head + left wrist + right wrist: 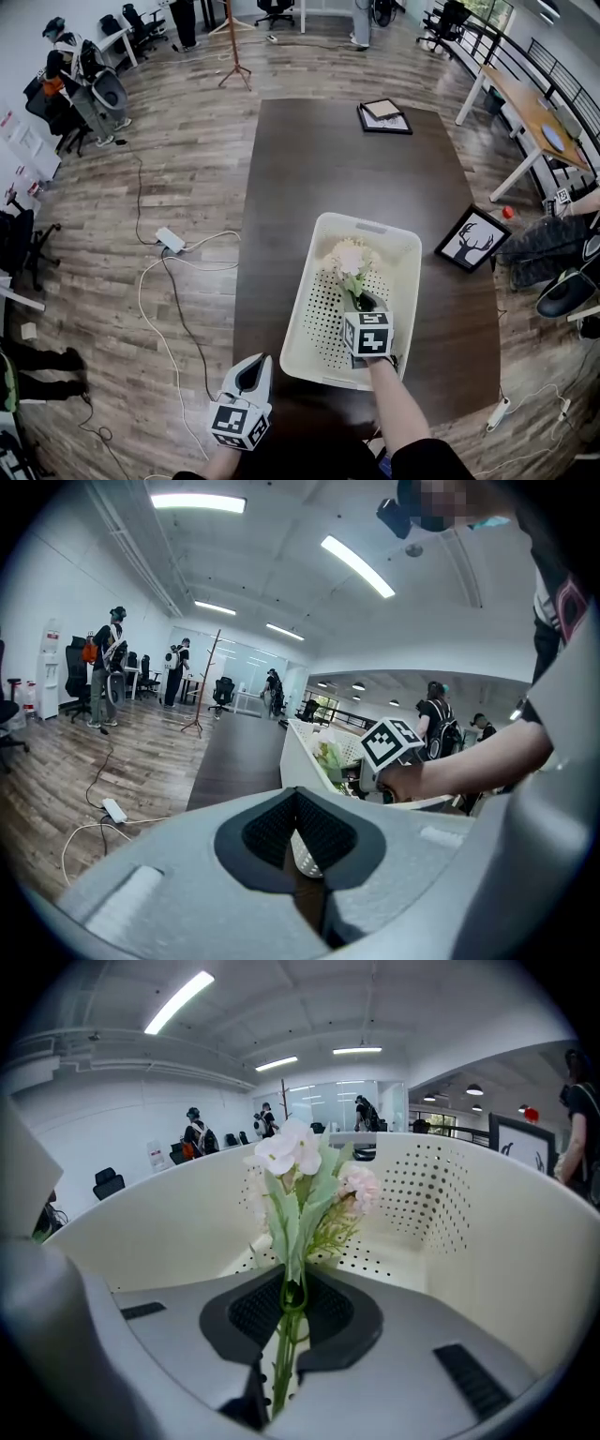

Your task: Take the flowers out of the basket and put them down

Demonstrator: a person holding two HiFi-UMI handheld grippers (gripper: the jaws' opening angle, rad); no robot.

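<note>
1. Right gripper (364,302) (291,1302): jaws clamped on the flower stems.
2. Flowers (349,260) (300,1171): white and pink bunch, upright inside the perforated white basket (323,225) (187,1213) on the dark table (319,159).
3. Left gripper (254,364) (296,803): jaws together, empty, near the basket's near-left corner.

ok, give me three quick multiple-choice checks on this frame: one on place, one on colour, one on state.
1. Where are the flowers?
A. in the basket
B. on the floor
C. on the table beside the basket

2. What colour is the basket?
A. black
B. cream-white
C. red

3. What is the right gripper doing?
A. open above the basket
B. shut on the flower stems
C. holding a picture frame

Key:
1 A, the blooms stand inside the basket walls.
2 B, its perforated walls are cream-white.
3 B, its jaws pinch the green stems.
</note>
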